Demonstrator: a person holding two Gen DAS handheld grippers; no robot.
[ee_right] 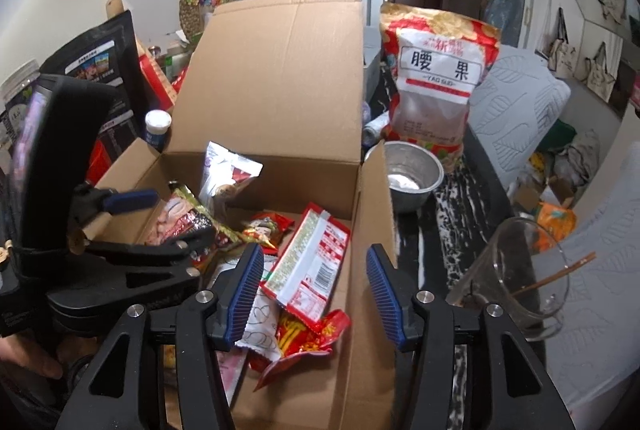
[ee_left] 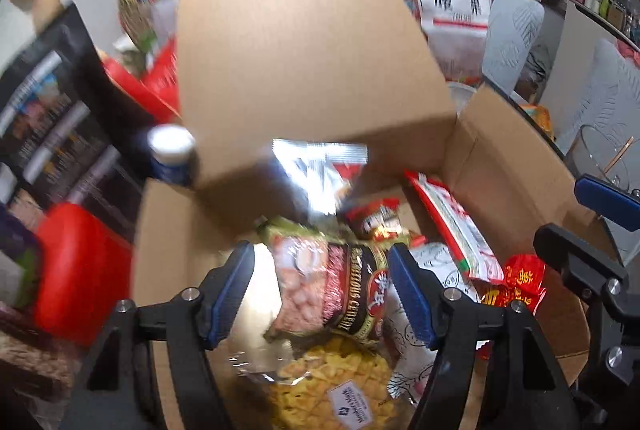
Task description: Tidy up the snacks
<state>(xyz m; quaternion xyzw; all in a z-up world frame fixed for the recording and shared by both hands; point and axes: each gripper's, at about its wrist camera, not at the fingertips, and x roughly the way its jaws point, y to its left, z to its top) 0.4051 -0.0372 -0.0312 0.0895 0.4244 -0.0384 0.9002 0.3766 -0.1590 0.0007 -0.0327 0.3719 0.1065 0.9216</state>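
An open cardboard box (ee_left: 500, 165) (ee_right: 280, 165) holds several snack packets, and its back flap (ee_right: 280, 69) stands up. My left gripper (ee_left: 320, 294) hangs open over a peanut packet with a dark band (ee_left: 332, 282) and a bag of yellow crackers (ee_left: 332, 382); its pads touch neither. My right gripper (ee_right: 316, 294) is open above a red and white flat packet (ee_right: 312, 262) and a red foil packet (ee_right: 304, 342). A silver packet (ee_right: 224, 169) leans at the box's back. The left gripper (ee_right: 160, 222) also shows at the box's left side. A large cashew bag (ee_right: 436, 81) stands outside the box.
A metal bowl (ee_right: 408, 173) and a glass with a stick in it (ee_right: 516, 282) sit right of the box. On the left are a white-capped bottle (ee_right: 157, 127), a black pouch (ee_right: 100, 69) and a red pack (ee_left: 80, 270). A person's hand (ee_right: 28, 358) is at bottom left.
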